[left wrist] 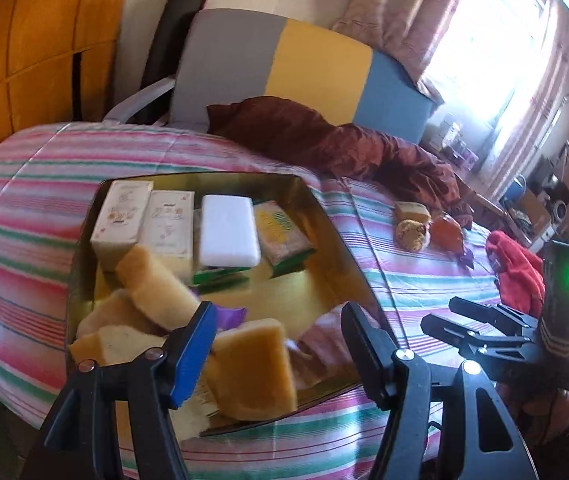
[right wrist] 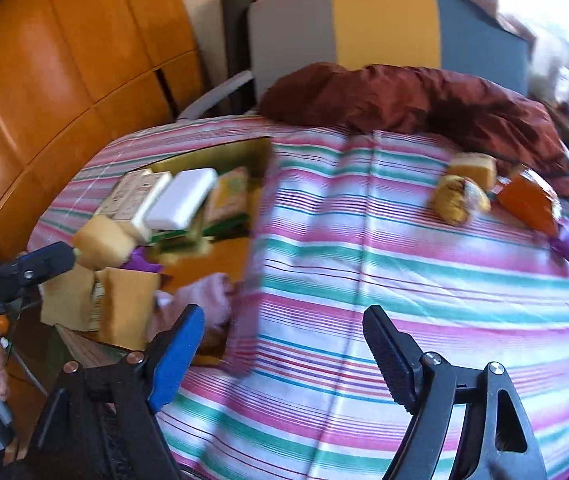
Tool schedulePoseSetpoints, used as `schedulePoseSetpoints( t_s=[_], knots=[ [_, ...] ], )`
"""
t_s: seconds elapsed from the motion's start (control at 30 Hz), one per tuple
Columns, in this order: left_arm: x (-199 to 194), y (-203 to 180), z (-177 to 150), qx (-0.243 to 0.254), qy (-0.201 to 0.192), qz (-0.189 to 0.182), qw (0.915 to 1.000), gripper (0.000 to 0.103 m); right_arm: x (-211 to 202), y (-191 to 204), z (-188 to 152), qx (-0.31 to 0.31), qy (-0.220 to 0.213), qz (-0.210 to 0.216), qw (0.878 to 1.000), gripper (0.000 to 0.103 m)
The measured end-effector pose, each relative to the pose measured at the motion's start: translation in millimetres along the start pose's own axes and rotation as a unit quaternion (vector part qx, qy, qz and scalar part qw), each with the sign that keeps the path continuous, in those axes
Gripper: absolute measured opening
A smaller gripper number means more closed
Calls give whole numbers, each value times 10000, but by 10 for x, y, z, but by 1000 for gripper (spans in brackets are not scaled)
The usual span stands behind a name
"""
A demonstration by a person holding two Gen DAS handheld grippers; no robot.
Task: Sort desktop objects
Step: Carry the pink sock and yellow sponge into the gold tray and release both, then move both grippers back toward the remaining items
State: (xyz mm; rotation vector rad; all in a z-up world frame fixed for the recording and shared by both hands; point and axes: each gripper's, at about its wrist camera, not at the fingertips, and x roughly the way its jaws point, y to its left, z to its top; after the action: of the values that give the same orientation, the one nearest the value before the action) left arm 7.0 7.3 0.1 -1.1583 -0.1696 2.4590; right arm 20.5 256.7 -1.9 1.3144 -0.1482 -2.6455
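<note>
here we see our left claw point(left wrist: 278, 354) standing open above the gold tray point(left wrist: 326, 216), a yellow sponge point(left wrist: 256, 364) loose between its jaws; our right claw point(right wrist: 284, 356) gapes empty over the striped bed point(right wrist: 424, 272), the tray's near contents blurred.

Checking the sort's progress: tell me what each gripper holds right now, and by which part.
Nothing is held. The left gripper stands open over the gold tray, a sponge block loose between its jaws. The right gripper is open above the striped cloth.
</note>
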Motion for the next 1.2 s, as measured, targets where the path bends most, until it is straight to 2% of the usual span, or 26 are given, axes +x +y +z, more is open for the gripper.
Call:
schedulePoseSetpoints(
  t_s=[0.33, 0.57, 0.67, 0.8, 0.9, 1.2],
  knots=[
    [184, -540, 71, 611, 201, -413, 9971, 65, -154, -709, -122, 677, 162, -641, 9955, 82],
    [361, -936, 113, 960, 340, -617, 9929, 65, -328, -1309, -120, 1053, 192, -1141, 9877, 82],
    [426, -1065, 106, 1074, 376, -687, 9911, 65, -415, -1613, -122, 1286, 151, -1424, 9813, 78],
    [513, -1208, 121, 1234, 423, -738, 9887, 65, -511, -2033, -135, 1718, 75, -1699, 9703, 65],
    [617, -1325, 118, 1329, 556, -754, 9867, 65, -551, -2292, -143, 1987, -13, -1852, 9624, 59],
    [832, -1509, 113, 1483, 770, -790, 9828, 65, -371, -2900, 64, 2370, -72, -2190, 9465, 54]
  ],
)
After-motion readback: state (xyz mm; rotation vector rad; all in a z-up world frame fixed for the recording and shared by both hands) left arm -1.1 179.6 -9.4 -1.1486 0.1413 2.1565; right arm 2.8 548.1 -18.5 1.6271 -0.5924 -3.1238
